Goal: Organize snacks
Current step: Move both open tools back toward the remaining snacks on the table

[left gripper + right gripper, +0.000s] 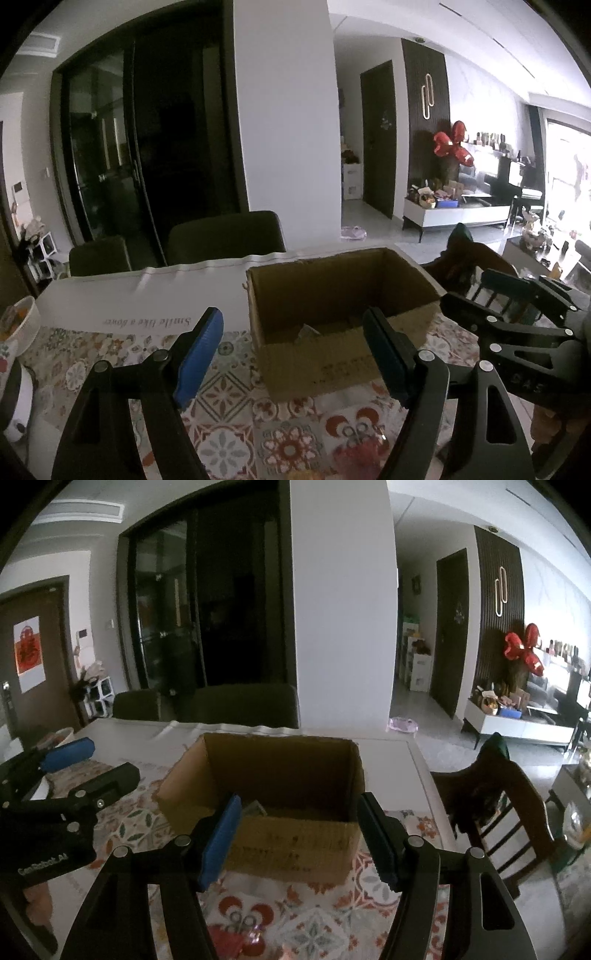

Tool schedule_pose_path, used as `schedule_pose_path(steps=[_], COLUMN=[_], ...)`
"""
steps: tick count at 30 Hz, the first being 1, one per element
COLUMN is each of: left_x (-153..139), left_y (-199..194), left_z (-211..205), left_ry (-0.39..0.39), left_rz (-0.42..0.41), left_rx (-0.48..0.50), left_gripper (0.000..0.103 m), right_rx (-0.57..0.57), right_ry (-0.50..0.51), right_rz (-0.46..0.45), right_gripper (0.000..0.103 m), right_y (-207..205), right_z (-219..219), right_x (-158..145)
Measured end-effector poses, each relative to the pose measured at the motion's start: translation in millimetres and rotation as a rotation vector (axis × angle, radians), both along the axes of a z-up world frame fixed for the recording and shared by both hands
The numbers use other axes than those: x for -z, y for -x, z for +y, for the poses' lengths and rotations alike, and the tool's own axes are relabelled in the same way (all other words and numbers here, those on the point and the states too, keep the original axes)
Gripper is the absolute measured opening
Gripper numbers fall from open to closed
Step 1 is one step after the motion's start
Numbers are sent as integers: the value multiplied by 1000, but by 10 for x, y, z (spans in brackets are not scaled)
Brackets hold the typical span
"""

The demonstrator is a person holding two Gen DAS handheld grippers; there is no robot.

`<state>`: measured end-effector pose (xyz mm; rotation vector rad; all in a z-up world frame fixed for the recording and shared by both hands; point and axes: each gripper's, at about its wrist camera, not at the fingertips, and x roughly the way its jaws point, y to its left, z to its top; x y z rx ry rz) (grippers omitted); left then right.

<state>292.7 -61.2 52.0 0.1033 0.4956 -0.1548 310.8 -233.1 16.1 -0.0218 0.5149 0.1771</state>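
Closest to where I stand, both tongs hang over the patterned, flower-tiled tablecloth [229, 402] with nothing in them. The left gripper [291, 354] has its blue-padded jaws spread apart, bare air between them; the right gripper [297, 843] is likewise released, its pads clear of everything. At the very bottom edge of both wrist views lies something red and glossy, a crinkly snack wrapper [236, 939] by the look of it, too blurred and cropped to say more. If it is a foil packet, I'd expect it to be light, limp and slick, so a pinch across a sealed edge or a bunched fold would hold better than squeezing the puffed middle, which could crush what's inside.

Just beyond the fingertips sits the open brown cardboard box [295, 845], flaps out of the way, resting square on the cloth. A small pale packet [255, 808] lies on its floor near the front wall; the rest of the bottom is in shadow. The box looks stiff enough to take drops from above but light enough to skid if nudged.

Past it, a white strip of paper with printed lettering [147, 310] lies across the table, then dark chair backs [225, 236] and the dim glass doors behind.
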Motion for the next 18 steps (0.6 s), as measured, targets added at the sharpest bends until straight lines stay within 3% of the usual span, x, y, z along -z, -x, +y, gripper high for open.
schedule_pose_path(steps=[11,18], left_x=[40,150], left_y=[614,915], left_z=[-24,-157], left_ry=[31,-2], left_rz=[29,62], left_rx=[9,42], left_gripper=[78,78], right_rx=[-17,-16], right_ry=[-23,-25], right_rz=[-37,-23], right_gripper=[66,66], right_y=[651,960], right_z=[-71,-191], right_x=[-50,35])
